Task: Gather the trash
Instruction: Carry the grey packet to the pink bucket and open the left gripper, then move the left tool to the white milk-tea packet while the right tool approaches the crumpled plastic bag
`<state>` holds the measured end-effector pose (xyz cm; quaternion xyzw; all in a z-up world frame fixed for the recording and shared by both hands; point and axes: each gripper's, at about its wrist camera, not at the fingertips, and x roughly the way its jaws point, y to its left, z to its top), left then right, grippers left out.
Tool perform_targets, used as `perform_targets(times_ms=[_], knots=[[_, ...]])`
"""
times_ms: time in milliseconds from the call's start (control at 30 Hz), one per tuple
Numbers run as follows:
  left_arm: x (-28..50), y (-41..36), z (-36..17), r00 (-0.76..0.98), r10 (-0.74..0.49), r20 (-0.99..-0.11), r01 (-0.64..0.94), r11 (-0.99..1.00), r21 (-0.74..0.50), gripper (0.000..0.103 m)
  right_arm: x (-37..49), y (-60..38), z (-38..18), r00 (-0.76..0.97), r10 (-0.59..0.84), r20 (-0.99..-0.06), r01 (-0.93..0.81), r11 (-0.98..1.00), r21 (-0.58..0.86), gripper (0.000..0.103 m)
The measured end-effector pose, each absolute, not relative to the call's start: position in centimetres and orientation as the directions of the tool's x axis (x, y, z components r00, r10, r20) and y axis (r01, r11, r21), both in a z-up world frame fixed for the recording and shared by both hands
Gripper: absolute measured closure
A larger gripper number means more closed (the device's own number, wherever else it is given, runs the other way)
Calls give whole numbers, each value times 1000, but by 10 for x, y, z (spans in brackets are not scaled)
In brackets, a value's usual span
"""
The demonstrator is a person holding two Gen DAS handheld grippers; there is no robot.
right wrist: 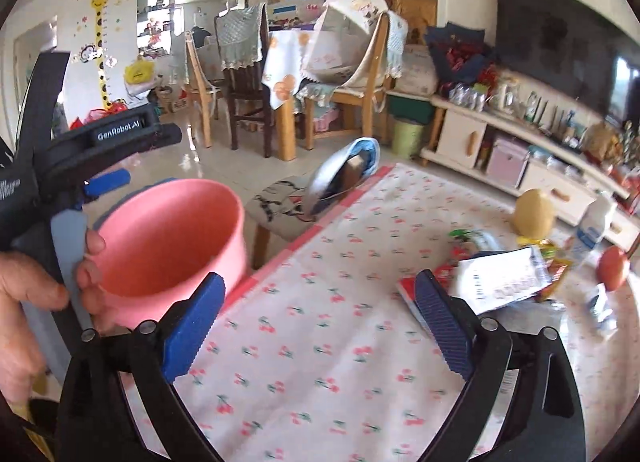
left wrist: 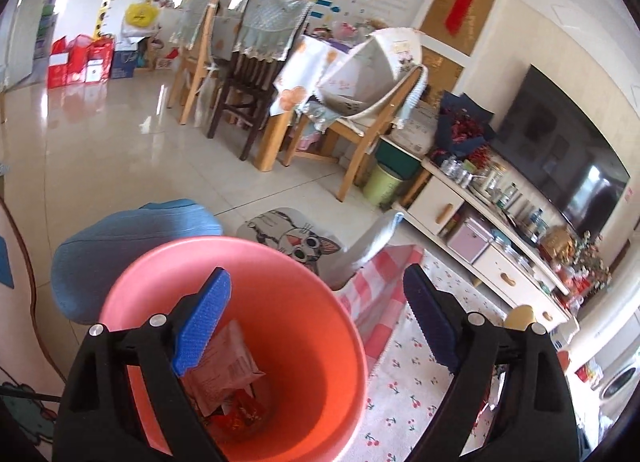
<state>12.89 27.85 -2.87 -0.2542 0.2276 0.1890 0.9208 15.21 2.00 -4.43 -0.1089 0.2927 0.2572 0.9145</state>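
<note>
A pink trash bucket (left wrist: 280, 302) stands beside the table's left edge. Inside it lie a pale snack wrapper (left wrist: 224, 370) and a red wrapper (left wrist: 244, 414). My left gripper (left wrist: 316, 326) is open and empty, held above the bucket's mouth. In the right wrist view the bucket (right wrist: 172, 246) is at the left, with the left gripper (right wrist: 108, 185) and the hand above it. My right gripper (right wrist: 316, 322) is open and empty over the cherry-print tablecloth (right wrist: 320, 342). Trash lies at its right: a white printed wrapper (right wrist: 500, 282), a red packet (right wrist: 412, 286) and green-yellow wrappers (right wrist: 548, 258).
On the table's far right are a yellow egg-shaped thing (right wrist: 534, 207), a white bottle (right wrist: 592, 225) and a red round fruit (right wrist: 614, 268). A cat-print stool (right wrist: 280, 205) and a blue cushioned seat (left wrist: 132, 246) stand beside the table. Dining chairs, a green bin (right wrist: 406, 137) and a TV cabinet lie beyond.
</note>
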Motion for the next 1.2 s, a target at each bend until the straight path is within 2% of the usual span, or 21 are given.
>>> perform_targets(times_ms=[200,500,833,1200], knots=[[138,240,-21,818,247,-519,-431,862,-268,14,146,-23,-45,752,348,-560,-477,873,-97,7],[135,177,-16,858,158,-489,-268,950,-163,14,134,-82,-40,802,275,-529,-402,905,-138,5],[126,95,-23,866,50,-497,-76,997,-32,14,133,-149,-42,817,227,-530,-321,942,-92,5],[113,17,-33,843,-30,-537,77,995,64,14,148,-231,-41,845,99,-525,-163,983,-78,5]])
